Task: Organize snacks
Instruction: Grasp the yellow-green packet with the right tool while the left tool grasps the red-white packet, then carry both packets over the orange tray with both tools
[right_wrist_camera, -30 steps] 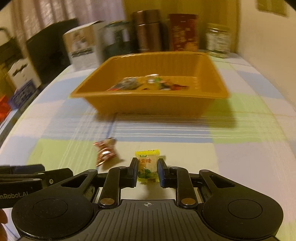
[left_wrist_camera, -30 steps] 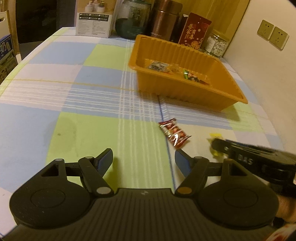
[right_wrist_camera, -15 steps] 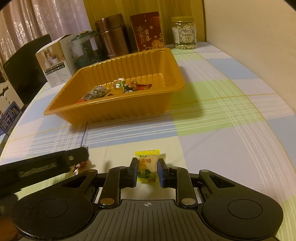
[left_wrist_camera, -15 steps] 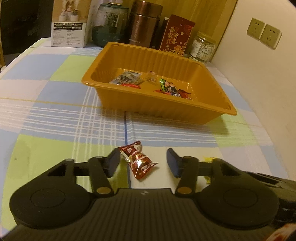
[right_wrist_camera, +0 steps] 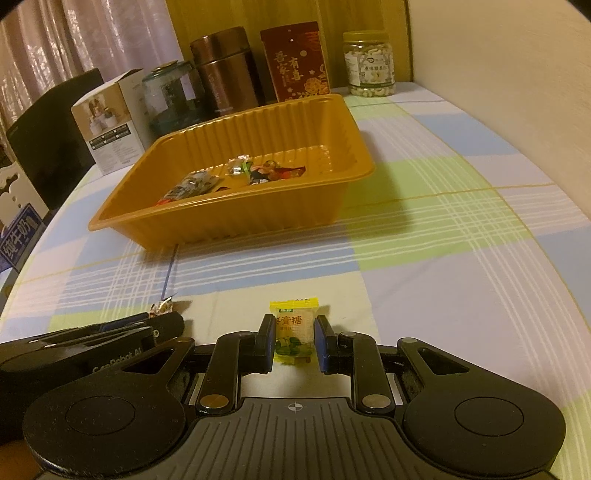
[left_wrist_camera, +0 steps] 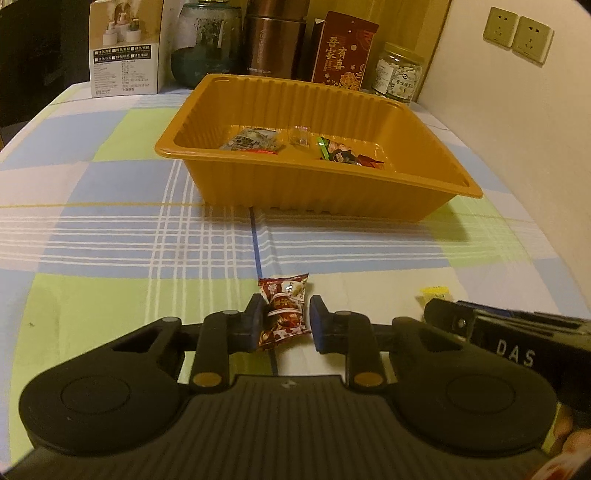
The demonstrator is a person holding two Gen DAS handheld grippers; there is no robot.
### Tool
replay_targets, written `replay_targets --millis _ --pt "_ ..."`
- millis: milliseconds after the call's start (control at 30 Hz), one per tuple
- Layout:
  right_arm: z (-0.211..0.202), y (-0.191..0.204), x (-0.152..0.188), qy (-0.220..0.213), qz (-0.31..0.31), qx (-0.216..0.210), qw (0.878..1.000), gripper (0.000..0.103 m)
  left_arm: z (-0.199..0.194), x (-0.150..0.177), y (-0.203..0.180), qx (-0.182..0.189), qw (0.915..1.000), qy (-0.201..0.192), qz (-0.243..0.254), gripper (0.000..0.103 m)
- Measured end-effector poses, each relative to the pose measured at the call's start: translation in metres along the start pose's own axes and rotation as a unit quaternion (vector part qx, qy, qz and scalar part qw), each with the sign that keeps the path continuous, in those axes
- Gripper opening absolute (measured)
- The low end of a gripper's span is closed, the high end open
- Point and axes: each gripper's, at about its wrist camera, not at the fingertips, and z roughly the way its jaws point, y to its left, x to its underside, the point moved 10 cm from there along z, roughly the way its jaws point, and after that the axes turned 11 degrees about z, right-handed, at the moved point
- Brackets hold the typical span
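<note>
A red snack packet lies on the checked tablecloth between the fingers of my left gripper, whose jaws are closing onto its sides. My right gripper is shut on a yellow candy, also resting on the cloth; the candy's tip shows to the right in the left wrist view. The two grippers sit side by side near the table's front. Beyond them stands the orange tray, seen too in the right wrist view, with several wrapped snacks inside.
Behind the tray stand a white box, a glass jar, a brown flask, a red box and a nut jar. A wall with sockets borders the table on the right.
My left gripper moved up over the red packet and its fingers came together from wide apart onto it. My right gripper stayed shut on the yellow candy, with its view rolled slightly.
</note>
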Motion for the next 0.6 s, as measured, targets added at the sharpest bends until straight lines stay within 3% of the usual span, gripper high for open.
replay_targets --millis 333,600 --pt "-0.011 0.011 0.006 -0.006 -0.019 -0.007 1.000 0.022 -0.036 0.013 0.006 -0.002 1.0000 -0.002 -0.009 0.022" --pt "-0.042 0.013 0.019 -0.002 0.001 -0.016 1.000 0.022 -0.072 0.023 0.013 -0.004 0.9998 -0.004 -0.017 0.022"
